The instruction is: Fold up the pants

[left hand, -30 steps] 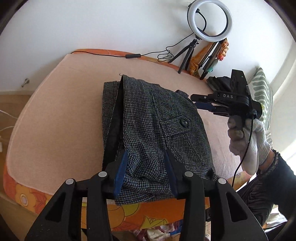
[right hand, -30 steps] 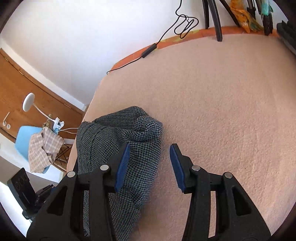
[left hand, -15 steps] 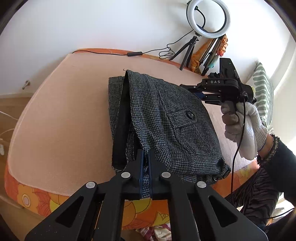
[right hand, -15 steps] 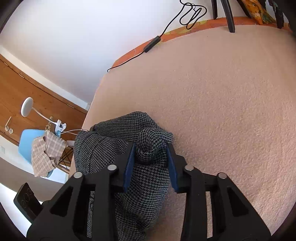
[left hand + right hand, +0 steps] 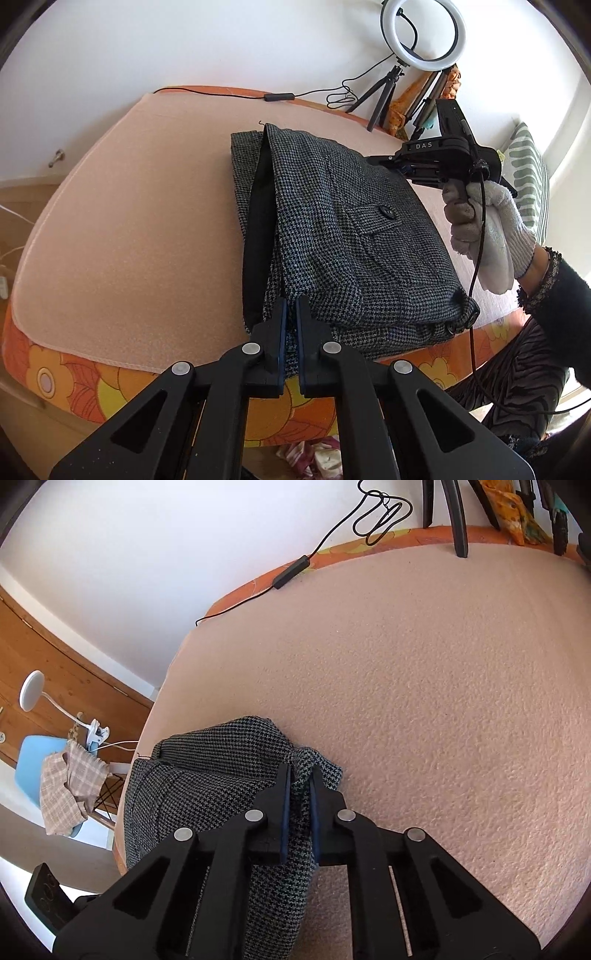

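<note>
Grey houndstooth pants point(image 5: 332, 221) lie folded on the peach bed cover point(image 5: 129, 229), with a black lining strip along their left side and a buttoned pocket on top. My left gripper point(image 5: 290, 306) is shut on the near edge of the pants at the bed's front. My right gripper point(image 5: 299, 775) is shut on a bunched corner of the pants point(image 5: 221, 760) at their far right side. It also shows in the left wrist view point(image 5: 391, 162), held by a white-gloved hand point(image 5: 487, 229).
A ring light on a tripod point(image 5: 421, 37) and a black cable point(image 5: 277, 96) stand at the bed's far edge. A striped pillow point(image 5: 528, 173) lies at the right. A blue chair with checked cloth point(image 5: 55, 768) and a white lamp point(image 5: 31, 690) stand beyond the bed.
Both grippers have closed on the pants: the left on the near edge, the right on the far corner. The right gripper's fabric is bunched tighter between its fingers.
</note>
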Motion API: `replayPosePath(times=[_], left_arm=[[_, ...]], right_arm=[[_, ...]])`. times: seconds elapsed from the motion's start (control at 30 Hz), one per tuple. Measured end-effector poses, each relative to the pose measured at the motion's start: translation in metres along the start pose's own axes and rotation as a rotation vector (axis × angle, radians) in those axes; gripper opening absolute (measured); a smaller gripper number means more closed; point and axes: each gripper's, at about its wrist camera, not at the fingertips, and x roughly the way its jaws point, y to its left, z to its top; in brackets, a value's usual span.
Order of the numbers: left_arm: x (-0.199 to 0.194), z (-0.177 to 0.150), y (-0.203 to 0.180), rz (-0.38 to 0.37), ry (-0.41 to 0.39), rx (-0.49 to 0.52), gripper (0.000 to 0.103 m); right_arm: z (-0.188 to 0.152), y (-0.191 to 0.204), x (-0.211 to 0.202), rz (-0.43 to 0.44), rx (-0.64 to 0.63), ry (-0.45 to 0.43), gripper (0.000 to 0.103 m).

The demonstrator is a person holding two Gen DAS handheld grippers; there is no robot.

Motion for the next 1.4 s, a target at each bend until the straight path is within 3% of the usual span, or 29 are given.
replayPosePath(times=[0.13, 0.23, 0.3, 0.37, 0.43, 0.6, 0.63, 0.67, 0.9, 1.07, 1.4], left_arm=[[-0.014, 0.007, 0.007, -0.032, -0.026, -0.032, 0.005], [-0.027, 0.019, 0.013, -0.03, -0.063, -0.057, 0.029], [-0.034, 0.029, 0.02, -0.03, -0.108, -0.091, 0.055], [-0.035, 0.043, 0.03, -0.08, -0.125, -0.136, 0.061], [-0.03, 0.055, 0.042, -0.15, -0.111, -0.189, 0.062], [-0.001, 0.074, 0.066, -0.284, -0.047, -0.306, 0.062], [0.008, 0.078, 0.07, -0.293, -0.018, -0.323, 0.063], [0.016, 0.081, 0.074, -0.296, 0.008, -0.332, 0.063], [0.045, 0.093, 0.082, -0.346, 0.063, -0.351, 0.063], [0.059, 0.104, 0.073, -0.303, 0.098, -0.278, 0.063], [0.085, 0.108, 0.089, -0.306, 0.165, -0.317, 0.063]], right_arm=[[0.002, 0.003, -0.01, -0.006, -0.035, -0.006, 0.016], [0.001, 0.003, -0.02, -0.001, -0.034, -0.02, 0.025], [-0.002, 0.004, -0.028, 0.005, -0.045, -0.026, 0.035], [-0.006, 0.006, -0.036, 0.012, -0.049, -0.03, 0.053], [-0.014, 0.005, -0.044, 0.044, -0.033, -0.022, 0.061], [-0.033, -0.011, -0.051, 0.143, 0.044, 0.038, 0.064], [-0.038, -0.014, -0.051, 0.169, 0.063, 0.05, 0.069], [-0.042, -0.017, -0.049, 0.194, 0.082, 0.06, 0.075], [-0.062, -0.021, -0.048, 0.259, 0.093, 0.095, 0.075], [-0.069, -0.018, -0.037, 0.247, 0.075, 0.12, 0.075], [-0.065, -0.023, -0.023, 0.267, 0.092, 0.1, 0.075]])
